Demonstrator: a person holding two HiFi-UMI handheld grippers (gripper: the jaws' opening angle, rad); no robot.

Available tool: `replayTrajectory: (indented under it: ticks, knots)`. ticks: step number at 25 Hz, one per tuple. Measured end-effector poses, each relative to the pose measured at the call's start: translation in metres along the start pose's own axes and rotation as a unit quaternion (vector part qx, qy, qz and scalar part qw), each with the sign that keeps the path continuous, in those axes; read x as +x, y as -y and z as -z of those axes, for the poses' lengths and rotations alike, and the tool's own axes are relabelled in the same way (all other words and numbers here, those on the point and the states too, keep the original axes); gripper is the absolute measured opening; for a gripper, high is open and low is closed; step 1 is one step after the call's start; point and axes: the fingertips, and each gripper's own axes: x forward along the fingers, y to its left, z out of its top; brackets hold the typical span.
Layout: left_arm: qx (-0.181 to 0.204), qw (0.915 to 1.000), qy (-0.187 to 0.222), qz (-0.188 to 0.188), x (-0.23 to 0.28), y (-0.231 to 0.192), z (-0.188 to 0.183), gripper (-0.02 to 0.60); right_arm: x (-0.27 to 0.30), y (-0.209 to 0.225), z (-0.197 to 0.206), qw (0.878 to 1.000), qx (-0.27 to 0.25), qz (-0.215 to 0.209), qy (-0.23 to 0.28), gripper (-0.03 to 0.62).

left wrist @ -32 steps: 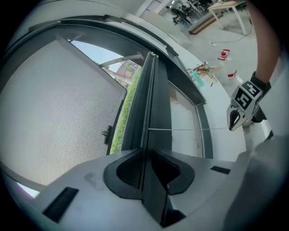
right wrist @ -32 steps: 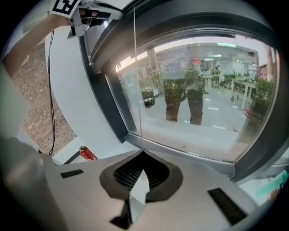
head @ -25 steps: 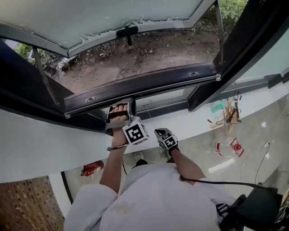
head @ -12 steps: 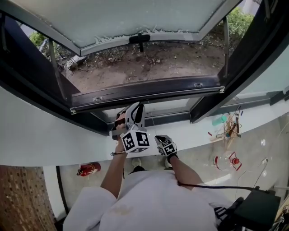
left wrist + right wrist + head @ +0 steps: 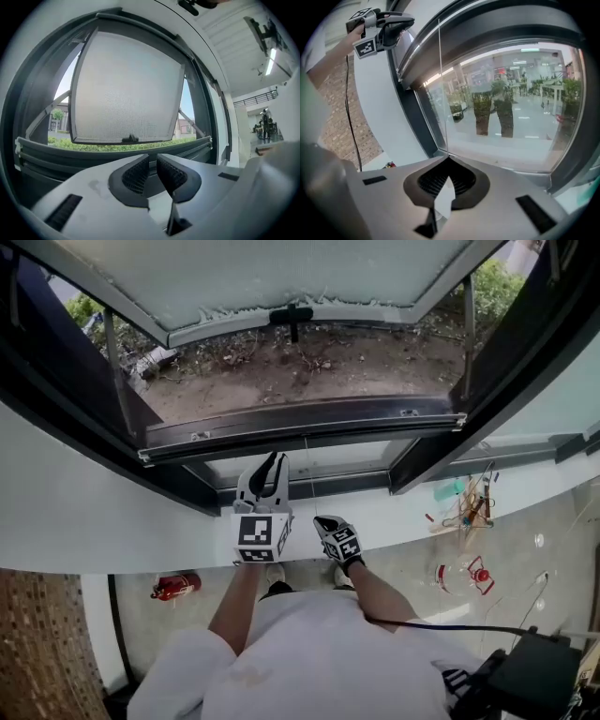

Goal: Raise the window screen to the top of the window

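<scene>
The window screen's dark bottom rail (image 5: 300, 418) spans the open window, below the swung-out frosted sash (image 5: 281, 277). A thin pull cord (image 5: 307, 470) runs from the rail to my right gripper (image 5: 323, 519). In the right gripper view that gripper (image 5: 447, 161) is shut on the cord (image 5: 439, 70), which rises taut to the rail (image 5: 487, 28). My left gripper (image 5: 265, 463) points up just under the rail, its jaws slightly apart with nothing between them. The left gripper view shows that gripper (image 5: 153, 161) facing the rail (image 5: 112, 152) and the sash (image 5: 126, 89).
A white sill wall (image 5: 112, 521) curves below the window. On the floor lie a red fire extinguisher (image 5: 173, 587) at left and scattered tools (image 5: 464, 507) at right. A black box (image 5: 534, 671) with a cable (image 5: 441, 622) sits at the lower right.
My left gripper has come off the spot by the rail and turned its jaws upright just beneath it. The right gripper has stayed in place on the cord.
</scene>
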Motion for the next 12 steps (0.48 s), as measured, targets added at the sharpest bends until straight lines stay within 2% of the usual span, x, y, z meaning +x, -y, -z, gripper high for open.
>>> replayTrajectory:
  ticks: [5,8,12]
  knots:
    - [-0.014,0.9997,0.019,-0.004,-0.008,0.003,-0.004,0.017,0.000,-0.002,-0.025,0.998,-0.050,0.015,0.030,0.002]
    - [-0.018,0.9996,0.022,-0.001,-0.011,0.005,-0.005,0.002,0.000,-0.002,-0.039,0.994,-0.102,0.031,0.038,0.002]
    - [-0.022,0.9996,0.019,-0.007,-0.015,0.002,-0.004,0.002,-0.001,-0.004,-0.045,0.993,-0.104,0.035,0.050,0.002]
